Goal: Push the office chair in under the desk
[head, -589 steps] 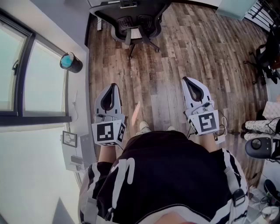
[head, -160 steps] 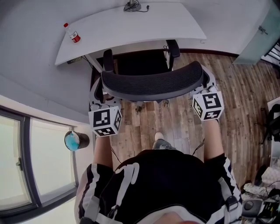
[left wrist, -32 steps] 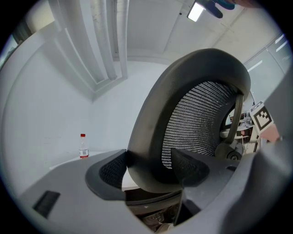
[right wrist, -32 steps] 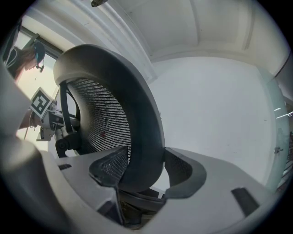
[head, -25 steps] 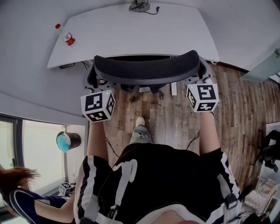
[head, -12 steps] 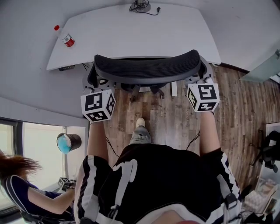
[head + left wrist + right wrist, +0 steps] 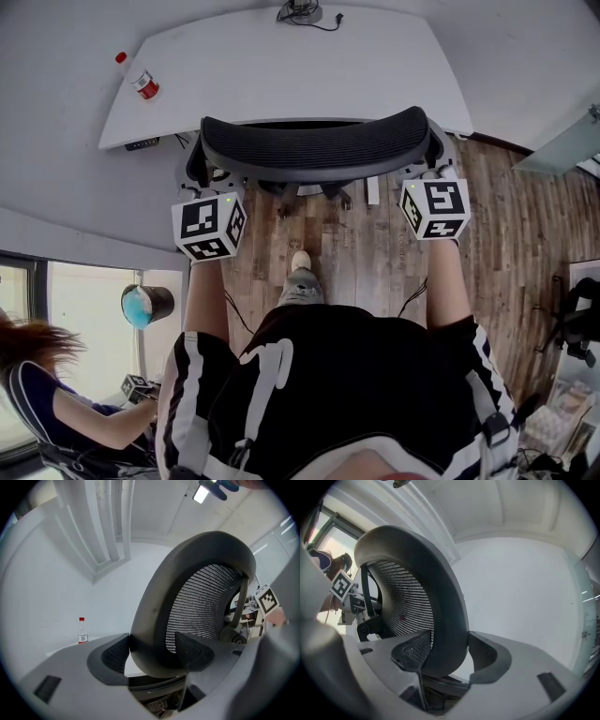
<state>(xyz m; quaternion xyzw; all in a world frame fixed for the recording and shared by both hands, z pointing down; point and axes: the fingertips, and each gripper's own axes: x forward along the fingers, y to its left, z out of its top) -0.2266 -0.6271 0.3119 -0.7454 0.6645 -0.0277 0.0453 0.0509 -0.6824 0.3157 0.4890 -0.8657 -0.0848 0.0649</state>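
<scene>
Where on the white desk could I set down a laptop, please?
Most of the white curved desk is bare: the whole stretch right of the clear red-capped bottle at its left end, up to the dark cabled stand at the far edge. The near edge is crowded by the black mesh office chair back.

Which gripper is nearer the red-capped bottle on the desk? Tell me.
Left. The left gripper grips the office chair backrest at the edge nearest the red-capped bottle; the right gripper grips the opposite edge, farther away.
</scene>
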